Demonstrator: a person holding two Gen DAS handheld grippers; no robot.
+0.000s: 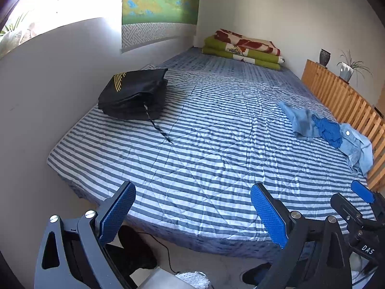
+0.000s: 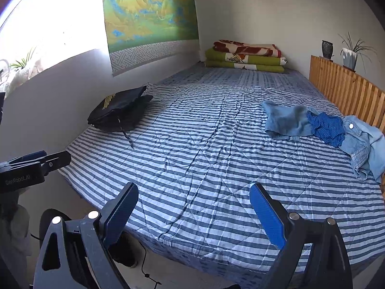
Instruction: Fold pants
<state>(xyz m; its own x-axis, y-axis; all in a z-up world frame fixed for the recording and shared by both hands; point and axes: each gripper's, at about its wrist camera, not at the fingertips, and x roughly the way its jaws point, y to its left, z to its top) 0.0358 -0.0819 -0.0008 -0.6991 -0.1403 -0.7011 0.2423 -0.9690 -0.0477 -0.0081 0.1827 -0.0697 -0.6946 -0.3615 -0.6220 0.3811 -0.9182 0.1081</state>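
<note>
A crumpled heap of light blue denim pants [image 1: 303,122] [image 2: 286,120] lies at the right side of the striped bed [image 1: 192,144] [image 2: 192,144], with a dark blue garment [image 1: 329,130] [image 2: 327,126] on top of it. A folded black pile with yellow stripes [image 1: 134,94] [image 2: 120,110] sits at the left by the wall, a drawstring trailing from it. My left gripper [image 1: 192,187] is open and holds nothing, hovering at the bed's near edge. My right gripper [image 2: 194,189] is open and holds nothing too, beside the left one. Both are well short of the denim.
Folded green and red blankets [image 1: 243,48] [image 2: 245,57] are stacked at the far end. A wooden slatted rail [image 1: 336,91] [image 2: 346,91] runs along the bed's right side, with a vase and a potted plant [image 2: 350,57] on it. A wall borders the left. A cable and dark shoes [image 1: 134,248] lie on the floor.
</note>
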